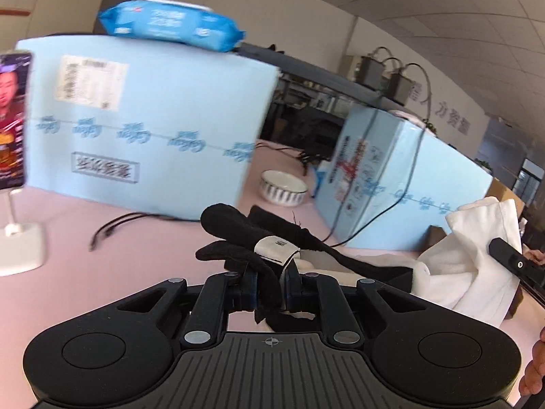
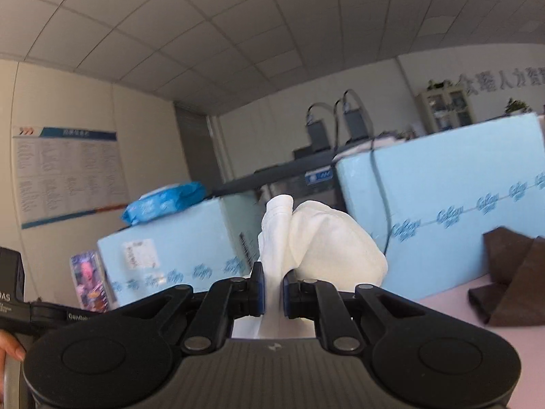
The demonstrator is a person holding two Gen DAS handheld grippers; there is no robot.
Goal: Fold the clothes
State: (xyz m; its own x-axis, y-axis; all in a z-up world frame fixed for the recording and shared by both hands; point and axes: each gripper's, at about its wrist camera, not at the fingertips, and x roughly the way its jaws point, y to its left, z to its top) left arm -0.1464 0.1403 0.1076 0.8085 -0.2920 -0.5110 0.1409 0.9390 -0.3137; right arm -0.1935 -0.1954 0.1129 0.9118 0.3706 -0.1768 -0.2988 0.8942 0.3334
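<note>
My left gripper (image 1: pixel 267 283) is shut on the black edge (image 1: pixel 238 228) of a garment, a bunched strip with a white label (image 1: pixel 276 250) just past the pads. The black strip runs right into white cloth (image 1: pixel 473 255), which the other gripper's finger (image 1: pixel 511 259) holds up at the right edge. In the right wrist view my right gripper (image 2: pixel 272 289) is shut on a bunch of that white cloth (image 2: pixel 316 238), which bulges above the pads and hides what lies behind. Both grippers are raised off the pink table (image 1: pixel 102 266).
Two light blue boxes (image 1: pixel 153 102) (image 1: pixel 391 177) stand at the back, one topped by a blue wipes pack (image 1: pixel 170 24). A striped bowl (image 1: pixel 282 187) sits between them, with cables nearby. A phone on a stand (image 1: pixel 13 119) is at left. Brown cloth (image 2: pixel 511 272) lies at right.
</note>
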